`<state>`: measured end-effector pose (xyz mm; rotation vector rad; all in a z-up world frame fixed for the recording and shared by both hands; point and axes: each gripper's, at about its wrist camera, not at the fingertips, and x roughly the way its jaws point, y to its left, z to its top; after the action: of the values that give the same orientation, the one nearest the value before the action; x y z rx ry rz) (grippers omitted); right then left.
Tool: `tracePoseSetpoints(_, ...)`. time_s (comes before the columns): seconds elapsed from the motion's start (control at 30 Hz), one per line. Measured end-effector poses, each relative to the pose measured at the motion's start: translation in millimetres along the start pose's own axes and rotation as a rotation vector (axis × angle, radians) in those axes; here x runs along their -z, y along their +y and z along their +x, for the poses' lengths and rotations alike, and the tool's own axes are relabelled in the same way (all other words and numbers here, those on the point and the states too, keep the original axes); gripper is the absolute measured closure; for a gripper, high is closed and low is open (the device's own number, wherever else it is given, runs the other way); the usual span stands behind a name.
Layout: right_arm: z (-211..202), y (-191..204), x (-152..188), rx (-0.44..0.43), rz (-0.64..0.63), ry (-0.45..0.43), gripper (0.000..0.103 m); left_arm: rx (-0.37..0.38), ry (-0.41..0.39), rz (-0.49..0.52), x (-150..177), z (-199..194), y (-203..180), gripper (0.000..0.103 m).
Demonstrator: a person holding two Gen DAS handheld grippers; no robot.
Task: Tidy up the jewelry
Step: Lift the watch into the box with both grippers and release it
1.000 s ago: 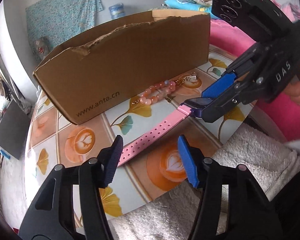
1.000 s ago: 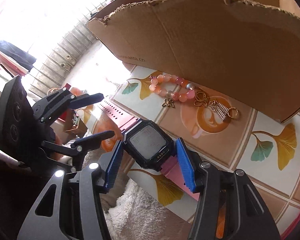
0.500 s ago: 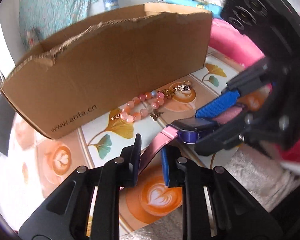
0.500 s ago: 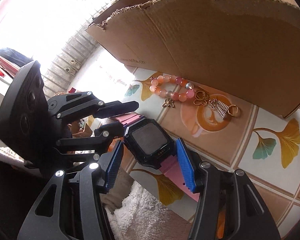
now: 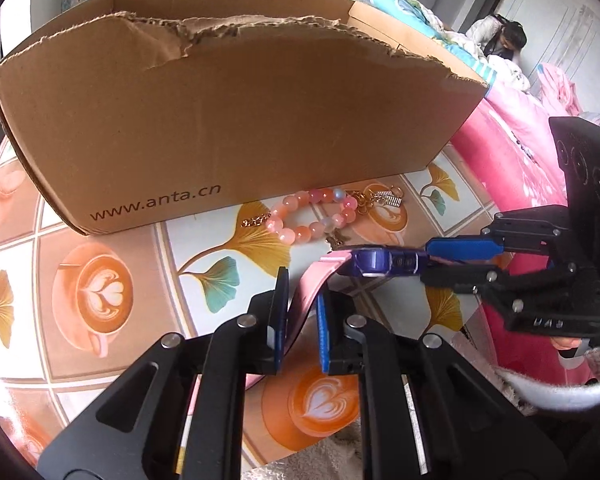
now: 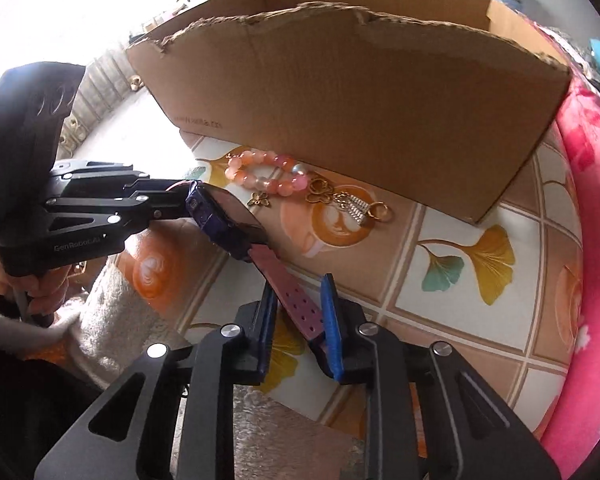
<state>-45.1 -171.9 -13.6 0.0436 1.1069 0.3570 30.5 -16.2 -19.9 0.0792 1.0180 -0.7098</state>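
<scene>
Pink-strapped, with a dark blue case: one watch (image 5: 374,262), hung just above the patterned table (image 5: 100,292), stretched between two grippers. Left gripper (image 5: 302,308) pinched narrow on one strap end; right gripper (image 6: 298,308) pinched likewise on the other, perforated end. Beyond it, flat on the tabletop, one peach-and-pink bead bracelet (image 5: 312,216) with gold charms, lying between watch and one cardboard box (image 5: 240,120), just in front of its wall. Box open-topped, front edge torn; contents hidden behind that wall. Around: fluffy white fabric (image 6: 112,308) at the near table edge, pink bedding (image 5: 512,136) off to the right.
</scene>
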Motion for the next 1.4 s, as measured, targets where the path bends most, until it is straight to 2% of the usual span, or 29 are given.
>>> tracePoseSetpoints(0.1, -6, -6, 0, -0.004, 0.047, -0.024, 0.093, -0.021, -0.001, 0.023, 0, -1, -3, 0.091)
tracePoseSetpoints(0.17, -11, -7, 0, -0.004, 0.057, -0.041, 0.096, -0.051, -0.003, 0.052, -3, 5, -11, 0.092)
tracePoseSetpoints(0.23, -21, -7, -1, 0.002, 0.050, -0.060, 0.096, -0.060, -0.016, 0.079, -4, 3, -19, 0.099)
tracePoseSetpoints(0.43, -65, 3, -13, 0.007, 0.020, -0.129, 0.097, -0.072, -0.089, 0.161, -11, -42, -38, 0.099)
tracePoseSetpoints(0.63, -117, 10, -52, -0.035, -0.040, -0.258, 0.097, -0.061, -0.229, 0.199, -55, -102, -42, 0.100)
tracePoseSetpoints(0.77, -118, 4, -104, -0.078, -0.071, -0.264, 0.098, -0.033, -0.255, 0.178, -102, -112, -26, 0.100)
tracePoseSetpoints(0.83, -108, -9, -130, -0.078, -0.076, -0.222, 0.098, -0.035, -0.226, 0.162, -125, -103, -15, 0.100)
tracePoseSetpoints(0.9, -95, -25, -155, -0.097, -0.046, -0.143, 0.098, -0.015, -0.154, 0.117, -148, -86, 2, 0.100)
tracePoseSetpoints(1.0, -59, -44, -182, -0.098, -0.006, -0.005, 0.098, -0.070, -0.048, 0.096, -174, -50, 15, 0.100)
tracePoseSetpoints(1.03, -46, -48, -188, -0.078, -0.005, 0.042, 0.098, -0.071, -0.004, 0.090, -180, -36, 17, 0.100)
tracePoseSetpoints(1.13, -11, -55, -203, -0.007, -0.029, 0.152, 0.098, -0.011, 0.134, 0.027, -198, 1, 32, 0.100)
tracePoseSetpoints(1.23, 14, -62, -210, 0.043, -0.058, 0.220, 0.098, 0.013, 0.228, -0.020, -208, 29, 45, 0.100)
tracePoseSetpoints(1.33, 32, -71, -216, 0.068, -0.074, 0.247, 0.098, 0.020, 0.314, -0.067, -216, 56, 58, 0.100)
tracePoseSetpoints(1.4, 35, -78, -223, 0.072, -0.054, 0.245, 0.098, 0.012, 0.358, -0.094, -220, 72, 66, 0.096)
